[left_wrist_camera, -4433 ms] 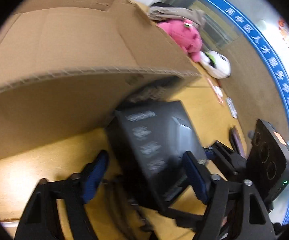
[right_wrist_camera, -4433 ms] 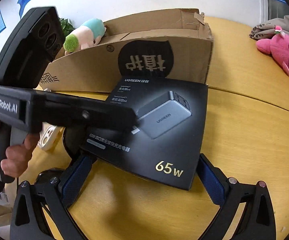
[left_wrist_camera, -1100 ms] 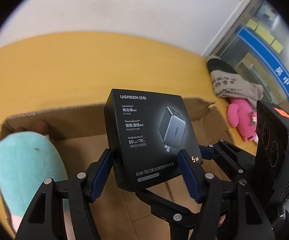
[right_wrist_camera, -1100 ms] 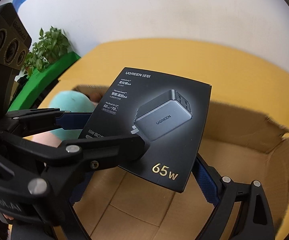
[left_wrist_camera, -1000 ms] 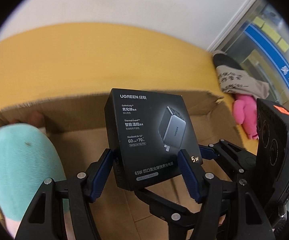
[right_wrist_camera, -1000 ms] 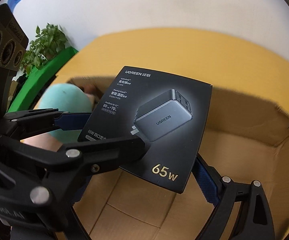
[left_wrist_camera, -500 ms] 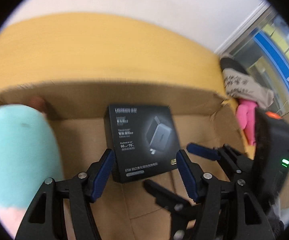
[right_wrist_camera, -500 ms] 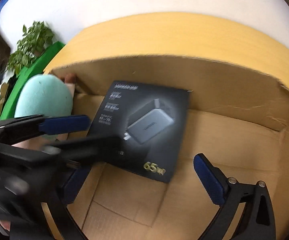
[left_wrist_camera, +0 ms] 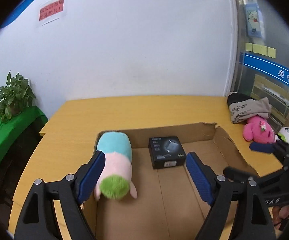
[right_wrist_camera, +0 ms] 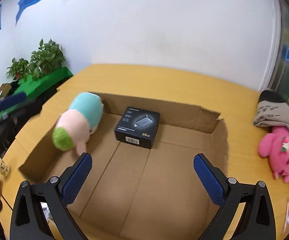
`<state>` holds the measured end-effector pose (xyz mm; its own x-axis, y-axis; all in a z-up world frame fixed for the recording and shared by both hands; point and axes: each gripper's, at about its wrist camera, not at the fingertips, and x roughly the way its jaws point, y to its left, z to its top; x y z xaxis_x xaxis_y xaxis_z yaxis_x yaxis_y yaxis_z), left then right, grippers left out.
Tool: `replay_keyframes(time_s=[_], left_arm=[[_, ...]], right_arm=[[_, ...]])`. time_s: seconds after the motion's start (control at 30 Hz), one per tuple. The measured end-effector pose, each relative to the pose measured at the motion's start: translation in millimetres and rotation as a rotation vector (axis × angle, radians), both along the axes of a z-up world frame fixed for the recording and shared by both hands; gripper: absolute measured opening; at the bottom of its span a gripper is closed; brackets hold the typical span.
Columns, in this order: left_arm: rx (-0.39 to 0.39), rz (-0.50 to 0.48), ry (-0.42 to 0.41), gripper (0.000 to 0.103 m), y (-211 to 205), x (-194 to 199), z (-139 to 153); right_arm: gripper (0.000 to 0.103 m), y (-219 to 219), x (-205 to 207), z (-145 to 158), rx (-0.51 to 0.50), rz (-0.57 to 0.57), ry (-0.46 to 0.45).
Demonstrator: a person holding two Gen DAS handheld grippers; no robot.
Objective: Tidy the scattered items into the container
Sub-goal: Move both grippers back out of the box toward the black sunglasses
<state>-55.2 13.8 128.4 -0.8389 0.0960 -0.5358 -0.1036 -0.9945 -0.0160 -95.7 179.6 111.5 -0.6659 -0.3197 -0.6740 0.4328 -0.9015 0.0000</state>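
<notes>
The black charger box [left_wrist_camera: 166, 152] [right_wrist_camera: 137, 127] lies flat on the floor of the open cardboard box [left_wrist_camera: 164, 127] [right_wrist_camera: 210, 120], near its far wall. A teal, pink and green plush [left_wrist_camera: 114, 164] [right_wrist_camera: 78, 124] rests inside against the left wall. My left gripper [left_wrist_camera: 145, 160] hovers above the carton, its jaws opening, with nothing between them. My right gripper [right_wrist_camera: 142, 158] hangs wide open over the carton floor, also holding nothing. One blue right finger [left_wrist_camera: 262, 147] shows at the right edge of the left wrist view.
On the yellow table [left_wrist_camera: 124, 110], right of the carton, lie a pink plush [left_wrist_camera: 258, 132] [right_wrist_camera: 278, 150], a white and green plush [left_wrist_camera: 287, 135] and a grey cloth bundle [left_wrist_camera: 248, 108] [right_wrist_camera: 274, 112]. Potted plants [left_wrist_camera: 14, 96] [right_wrist_camera: 42, 60] stand on a green ledge at left.
Both grippers released the black charger box, which dropped to the carton floor. Both have since lifted and drawn back, so the wall and whole carton now show.
</notes>
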Motion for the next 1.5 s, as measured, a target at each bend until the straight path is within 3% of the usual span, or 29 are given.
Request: replay_keyframes(time_s=[0.07,0.1,0.13,0.17,0.2,0.23,0.27,0.3,0.33,0.37,0.4,0.43,0.53,0.63,0.9,1.2,1.5], left_arm=[[0.019,-0.041,-0.010,0.076,-0.7,21.8,-4.1],[0.037,-0.070,-0.025,0.041,1.0,28.4,-6.4],[0.064,-0.113,-0.064,0.013,4.6,32.8,-11.1],[0.078,-0.129,-0.095,0.006,8.5,33.7,-15.2],[0.089,-0.134,-0.110,0.005,13.9,37.3,-19.1],[0.084,-0.126,-0.108,0.005,15.0,40.5,-20.8],[0.078,-0.111,-0.105,0.005,16.0,45.0,-21.5],[0.079,-0.099,-0.101,0.007,15.9,48.4,-20.7],[0.079,-0.085,-0.097,0.012,17.1,52.6,-20.6],[0.081,-0.065,-0.099,0.037,16.5,57.9,-18.7],[0.085,-0.053,-0.099,0.075,15.9,61.6,-17.2],[0.092,-0.032,-0.090,0.082,15.0,65.1,-14.9],[0.139,-0.007,-0.041,0.082,10.9,83.1,-10.2],[0.179,-0.017,-0.073,0.082,8.7,88.4,-14.3],[0.179,-0.040,-0.164,0.082,20.6,107.1,-45.8],[0.214,-0.121,-0.322,0.082,43.4,111.1,-92.3],[0.278,-0.235,-0.465,0.082,76.0,111.6,-125.1]], right_arm=[[0.103,-0.2,24.4,7.7,-0.004,0.010,0.038],[0.102,-0.5,35.4,10.0,0.001,0.013,0.061],[0.093,-12.5,45.3,10.6,0.022,0.009,0.095],[0.082,-16.6,53.2,11.1,0.038,0.003,0.112],[0.049,-16.9,60.5,11.6,0.047,-0.002,0.109],[0.035,-15.8,65.8,10.4,0.037,-0.003,0.082],[0.035,-14.7,69.0,9.6,0.024,0.000,0.056],[0.038,-14.3,73.0,8.5,0.020,0.003,0.044],[0.061,-14.3,78.2,7.5,0.026,-0.002,0.042],[0.081,-13.5,83.5,7.0,0.028,-0.008,0.036],[0.101,-11.5,89.4,6.7,0.023,-0.011,0.035],[0.103,-10.3,95.1,7.1,0.014,-0.010,0.046],[0.103,-9.8,105.9,4.9,0.009,-0.006,0.057],[0.103,-10.3,113.1,-0.3,0.033,-0.001,0.055],[0.103,14.6,140.1,-21.6,0.030,-0.014,0.001],[0.103,37.4,198.6,-99.8,0.064,0.019,-0.196],[0.095,37.3,230.4,-167.1,0.258,0.044,-0.291]])
